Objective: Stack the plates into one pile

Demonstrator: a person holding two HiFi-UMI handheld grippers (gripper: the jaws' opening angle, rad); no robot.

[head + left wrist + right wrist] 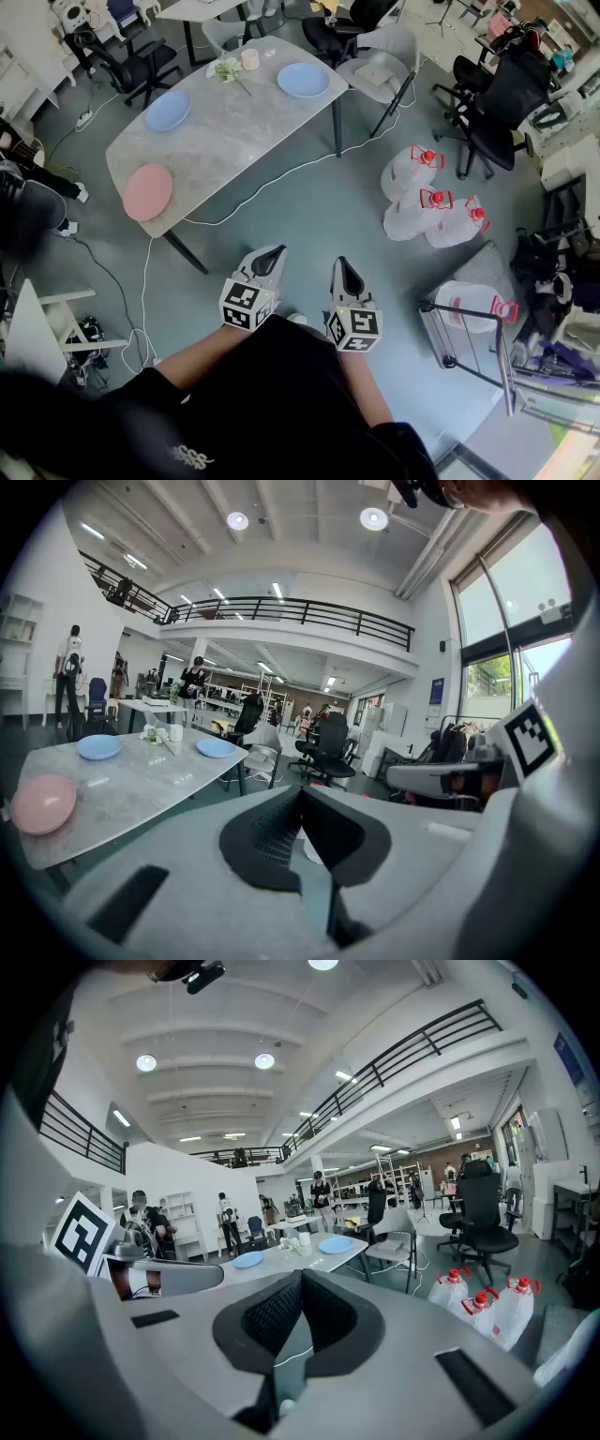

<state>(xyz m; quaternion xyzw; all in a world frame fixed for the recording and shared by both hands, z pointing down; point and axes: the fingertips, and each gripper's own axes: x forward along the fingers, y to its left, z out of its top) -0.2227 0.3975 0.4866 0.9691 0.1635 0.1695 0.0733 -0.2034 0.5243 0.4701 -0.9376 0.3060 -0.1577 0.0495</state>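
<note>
Grey left tongs (274, 251), right tongs (343, 266): closed, tilted slightly down.

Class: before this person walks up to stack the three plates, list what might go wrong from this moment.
1. The white cable trails across the floor in front of the grey marbled table: a likely trip hazard.
2. The round pink plate sits near that table's edge; a clumsy nudge might push it off.
3. The left gripper and right gripper are both shut and empty; they must open before taking any plate.
</note>
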